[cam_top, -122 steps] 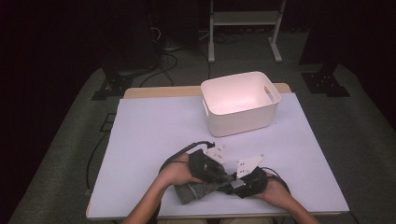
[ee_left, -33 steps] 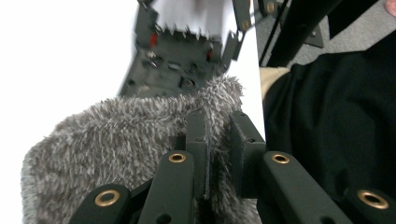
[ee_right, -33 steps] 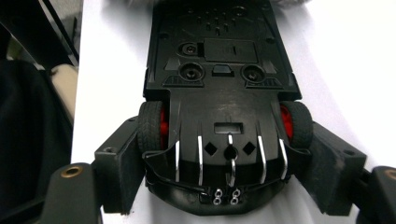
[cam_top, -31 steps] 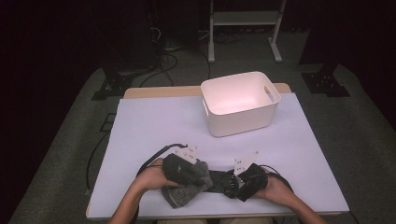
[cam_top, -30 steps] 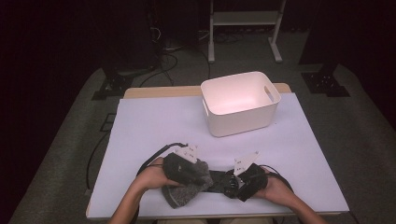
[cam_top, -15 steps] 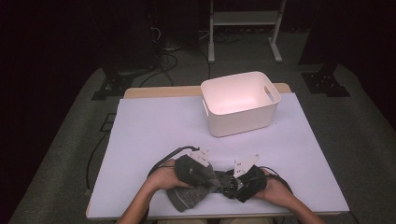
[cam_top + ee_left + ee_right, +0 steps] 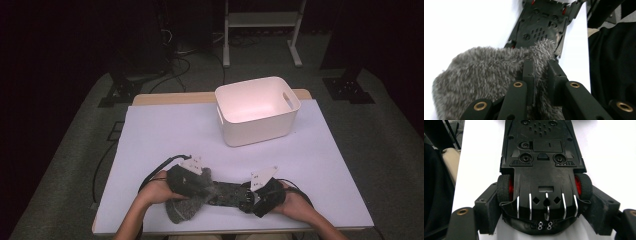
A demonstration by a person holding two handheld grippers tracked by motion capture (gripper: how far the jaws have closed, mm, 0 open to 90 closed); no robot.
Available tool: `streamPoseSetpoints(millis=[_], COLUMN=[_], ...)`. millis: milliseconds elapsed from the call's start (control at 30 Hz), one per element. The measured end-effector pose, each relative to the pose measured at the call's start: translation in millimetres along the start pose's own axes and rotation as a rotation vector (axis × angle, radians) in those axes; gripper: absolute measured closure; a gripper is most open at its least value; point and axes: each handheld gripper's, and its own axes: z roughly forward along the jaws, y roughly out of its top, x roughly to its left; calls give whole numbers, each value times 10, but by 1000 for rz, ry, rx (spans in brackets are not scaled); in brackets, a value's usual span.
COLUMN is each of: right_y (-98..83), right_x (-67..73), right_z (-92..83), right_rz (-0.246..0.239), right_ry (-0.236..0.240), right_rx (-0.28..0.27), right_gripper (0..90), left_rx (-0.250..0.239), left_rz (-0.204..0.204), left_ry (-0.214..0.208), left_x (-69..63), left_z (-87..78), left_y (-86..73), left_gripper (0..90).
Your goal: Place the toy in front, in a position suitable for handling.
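A black toy car lies upside down near the table's front edge, its underside and red-hubbed wheels facing up. My right gripper is shut on one end of it, a jaw against each wheel. A grey fuzzy cloth lies over the car's other end. My left gripper is shut on a fold of this cloth, its jaws close together just short of the car's underside.
A white plastic bin with cut-out handles stands at the back right of the pale table. Cables trail from both grippers by the front edge. A dark frame and stands are on the floor beyond the table.
My left gripper with the cloth slid right along the car, then came back left. The right gripper and the car stayed in place.
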Motion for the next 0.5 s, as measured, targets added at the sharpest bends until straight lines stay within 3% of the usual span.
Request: streamPoseSetpoints(millis=[167,267,400,500], right_y=[-8,-14,-14,-17], right_x=[-3,-2,4,1], right_z=[1,1,0,0], right_rz=[-7,-7,1,-2], right_ry=[-3,-4,-3,-2], right_rx=[-3,-7,-8,-11], right_gripper=[232,232,232,232], left_rx=[-24,-10,3,19], left_rz=[51,98,112,106], left_ry=[-51,-63,-63,-31], left_x=[-54,-100,-121,-120], left_z=[161,282,324,273], left_y=[188,304,357,320], left_gripper=[787,786,786,786])
